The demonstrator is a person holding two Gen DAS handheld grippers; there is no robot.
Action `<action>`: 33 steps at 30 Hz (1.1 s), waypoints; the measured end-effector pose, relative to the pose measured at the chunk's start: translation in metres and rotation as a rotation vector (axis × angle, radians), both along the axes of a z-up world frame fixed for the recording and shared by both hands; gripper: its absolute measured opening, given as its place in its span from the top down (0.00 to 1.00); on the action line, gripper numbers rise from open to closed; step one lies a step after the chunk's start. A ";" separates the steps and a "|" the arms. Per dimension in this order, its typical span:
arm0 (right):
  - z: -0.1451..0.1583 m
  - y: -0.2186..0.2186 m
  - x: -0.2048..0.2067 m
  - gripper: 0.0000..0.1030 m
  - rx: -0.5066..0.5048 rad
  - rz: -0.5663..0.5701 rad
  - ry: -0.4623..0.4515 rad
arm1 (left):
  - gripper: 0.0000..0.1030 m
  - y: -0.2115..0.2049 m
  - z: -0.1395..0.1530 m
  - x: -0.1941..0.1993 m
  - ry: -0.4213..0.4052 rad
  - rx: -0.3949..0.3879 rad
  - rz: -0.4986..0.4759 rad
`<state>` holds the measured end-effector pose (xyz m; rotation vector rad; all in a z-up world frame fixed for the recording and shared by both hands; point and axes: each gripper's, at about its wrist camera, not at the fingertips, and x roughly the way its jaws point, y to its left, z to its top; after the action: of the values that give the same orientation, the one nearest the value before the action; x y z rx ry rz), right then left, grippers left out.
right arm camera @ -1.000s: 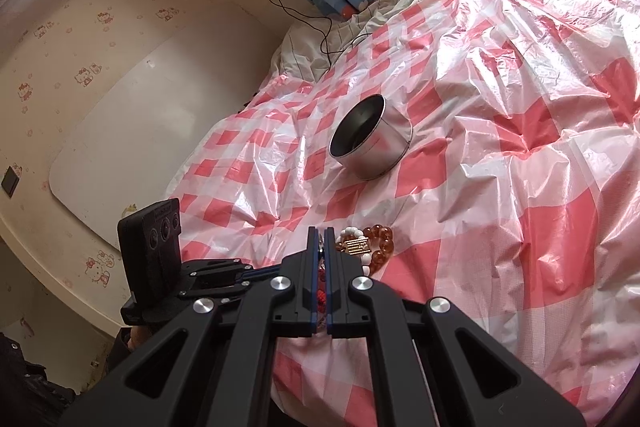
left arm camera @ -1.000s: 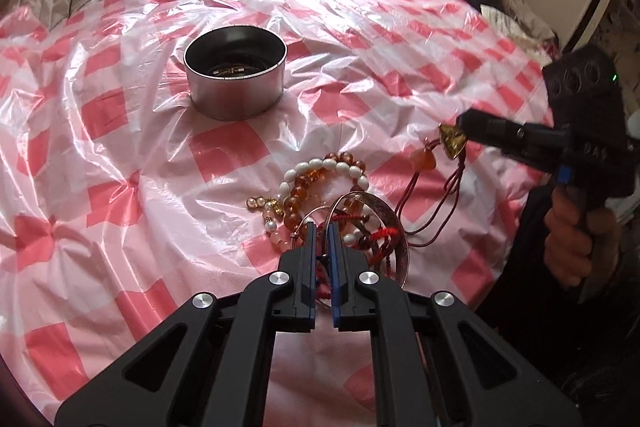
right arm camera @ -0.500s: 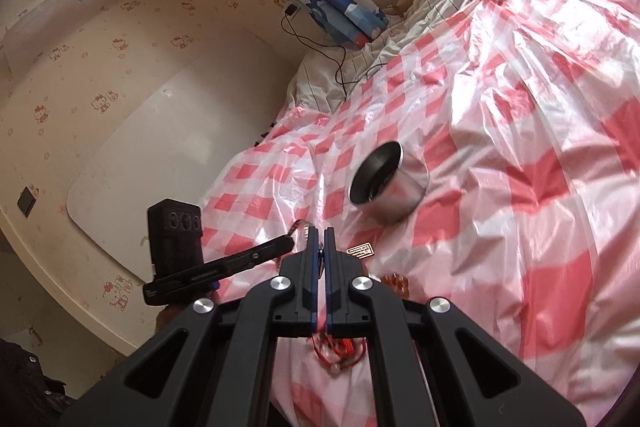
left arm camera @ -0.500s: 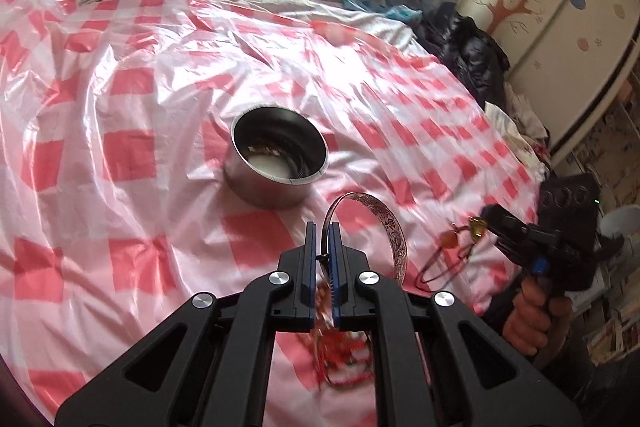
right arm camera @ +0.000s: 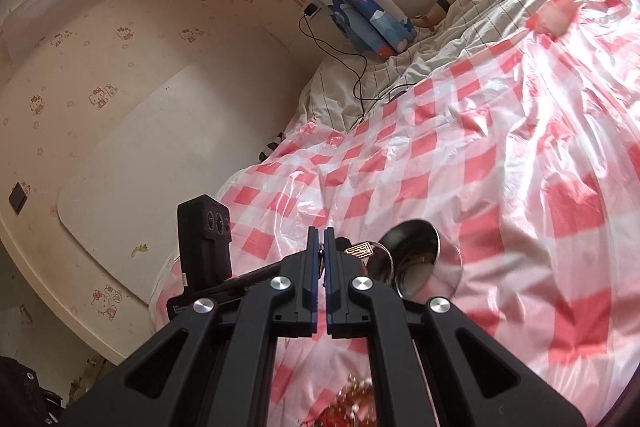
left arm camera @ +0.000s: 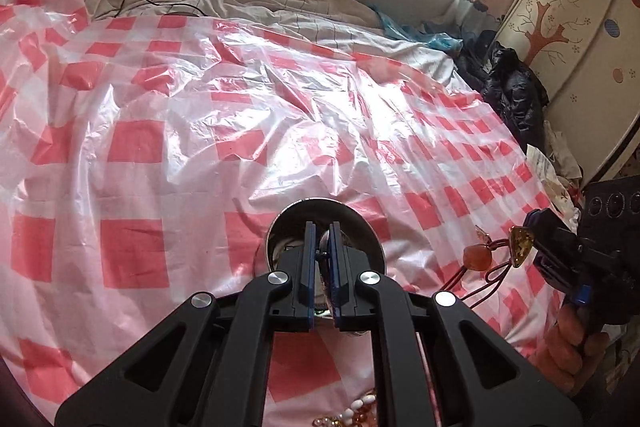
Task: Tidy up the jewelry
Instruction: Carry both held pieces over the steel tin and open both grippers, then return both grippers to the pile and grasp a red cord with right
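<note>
Left wrist view: the left gripper pinches a silver bangle just above the metal tin, while the right gripper is clamped on a pendant cord — release the bangle only once it is inside the rim. Checked sheet beyond lies open; loose beads sit near the bottom edge

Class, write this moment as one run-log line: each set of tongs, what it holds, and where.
left tongs: shut on silver bangle, over metal tin | right tongs: shut on red-cord pendant, beside tin
</note>
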<state>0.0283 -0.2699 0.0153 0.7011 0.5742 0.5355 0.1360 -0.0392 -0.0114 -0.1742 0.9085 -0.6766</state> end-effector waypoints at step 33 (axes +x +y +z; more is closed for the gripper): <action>-0.076 0.029 -0.079 0.60 -0.310 -0.010 0.286 | 0.57 0.020 -0.009 -0.089 0.016 0.185 -0.296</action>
<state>-0.0502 -0.2412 -0.0605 0.4863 0.8990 0.3279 0.0474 -0.0193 -0.0207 0.1226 1.0172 -0.8603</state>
